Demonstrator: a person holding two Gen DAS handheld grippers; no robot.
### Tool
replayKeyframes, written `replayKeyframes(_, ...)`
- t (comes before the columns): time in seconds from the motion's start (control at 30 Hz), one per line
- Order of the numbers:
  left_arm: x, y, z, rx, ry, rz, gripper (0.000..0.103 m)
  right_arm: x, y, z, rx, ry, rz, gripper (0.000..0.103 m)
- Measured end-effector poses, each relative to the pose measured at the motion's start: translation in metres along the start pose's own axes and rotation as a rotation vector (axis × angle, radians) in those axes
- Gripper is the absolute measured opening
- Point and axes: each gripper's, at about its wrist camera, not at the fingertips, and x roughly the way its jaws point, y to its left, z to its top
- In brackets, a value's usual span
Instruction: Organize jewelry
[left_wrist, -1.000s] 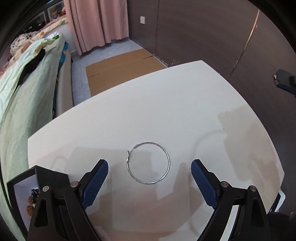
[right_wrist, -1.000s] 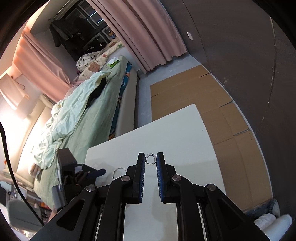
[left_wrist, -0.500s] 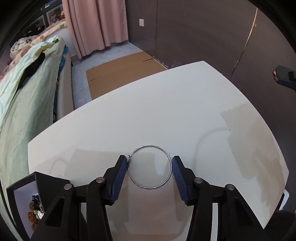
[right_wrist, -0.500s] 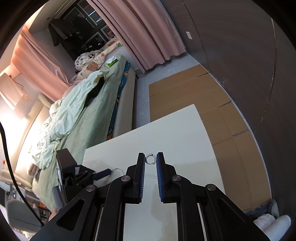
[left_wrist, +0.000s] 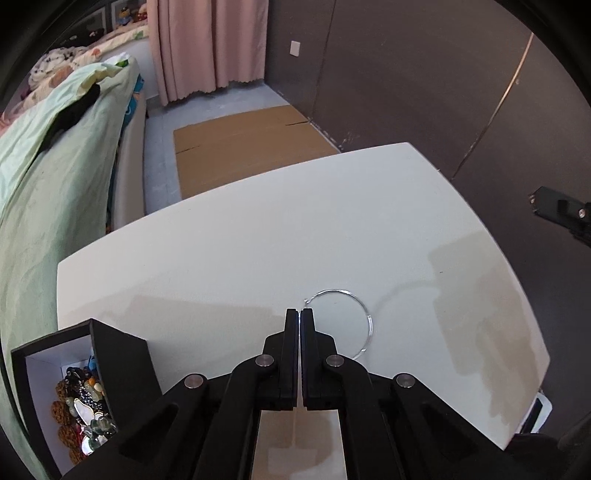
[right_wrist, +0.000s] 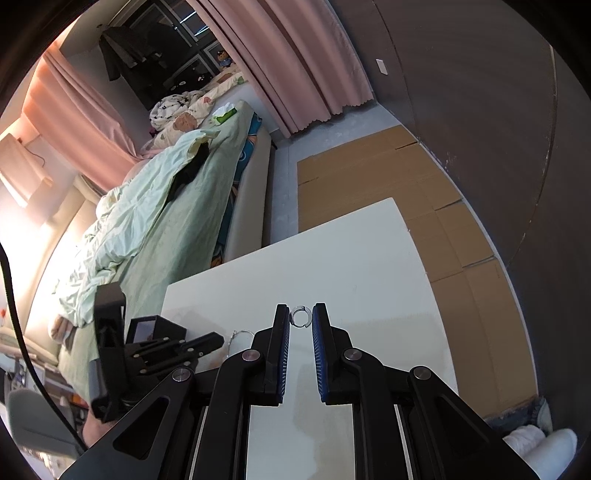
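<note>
A thin silver hoop (left_wrist: 354, 306) is on the white table (left_wrist: 221, 266). My left gripper (left_wrist: 299, 314) is shut on the hoop's left edge, near its clasp; the hoop sticks out to the right of the fingers. The left gripper and part of the hoop (right_wrist: 236, 336) also show in the right wrist view. My right gripper (right_wrist: 301, 317) is shut on a small silver ring (right_wrist: 300, 316), held between its blue pads (right_wrist: 284, 332) above the table. A black jewelry box (left_wrist: 74, 387) with beads inside stands at the table's near left.
A bed with a green cover (left_wrist: 48, 184) runs along the left of the table. Flat cardboard (left_wrist: 243, 144) lies on the floor beyond the far edge. A dark wall (left_wrist: 443, 74) stands to the right. Part of the right gripper (left_wrist: 561, 214) shows at right.
My left gripper has closed from wide open around the hoop to fully shut on its left edge. The right gripper has stayed shut on the small ring.
</note>
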Motion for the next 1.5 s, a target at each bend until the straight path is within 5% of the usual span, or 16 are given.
replayKeyframes(0.13,0.002,-0.008,-0.001,0.048,0.02,-0.007,0.011,0.0,-0.001,0.0,0.003,-0.003,-0.002,0.014)
replayKeyframes(0.17,0.004,-0.011,-0.002,0.07,0.032,-0.013,0.038,-0.001,-0.001,0.0,0.004,-0.003,-0.004,0.014)
replayKeyframes(0.2,0.004,-0.013,-0.003,0.084,0.039,-0.021,0.081,0.0,-0.001,0.0,0.005,-0.002,-0.005,0.014)
replayKeyframes(0.23,0.004,-0.015,-0.004,0.099,0.04,-0.029,0.098,-0.001,-0.002,0.0,0.006,-0.002,-0.007,0.014)
replayKeyframes(0.27,0.003,-0.02,-0.005,0.124,0.03,-0.053,0.103,0.0,-0.003,0.0,0.008,-0.003,-0.007,0.014)
replayKeyframes(0.47,0.011,-0.032,-0.009,0.23,0.057,0.026,0.102,-0.002,-0.006,0.002,0.02,-0.009,-0.001,0.014)
replayKeyframes(0.6,0.022,-0.028,-0.009,0.24,0.085,0.075,0.088,-0.002,-0.006,0.004,0.021,-0.01,-0.004,0.014)
replayKeyframes(0.87,0.026,-0.013,0.003,0.188,0.057,0.045,0.08,0.002,-0.009,0.009,0.028,-0.006,-0.008,0.014)
replayKeyframes(1.1,0.024,-0.008,0.01,0.146,0.036,0.061,0.054,0.006,-0.005,0.011,0.021,-0.001,-0.011,0.014)
replayKeyframes(1.4,0.012,-0.006,0.008,0.11,0.012,0.042,0.05,0.008,0.0,0.009,0.007,0.009,-0.012,0.014)
replayKeyframes(1.43,0.007,-0.007,0.009,0.106,-0.002,0.04,0.039,0.008,-0.001,0.009,0.005,0.01,-0.01,0.014)
replayKeyframes(1.47,0.004,-0.006,0.008,0.104,-0.005,0.04,0.008,0.008,0.001,0.008,0.002,0.011,-0.009,0.014)
replayKeyframes(1.5,0.0,-0.005,0.009,0.093,-0.008,0.044,0.007,0.009,0.001,0.008,0.0,0.012,-0.007,0.014)
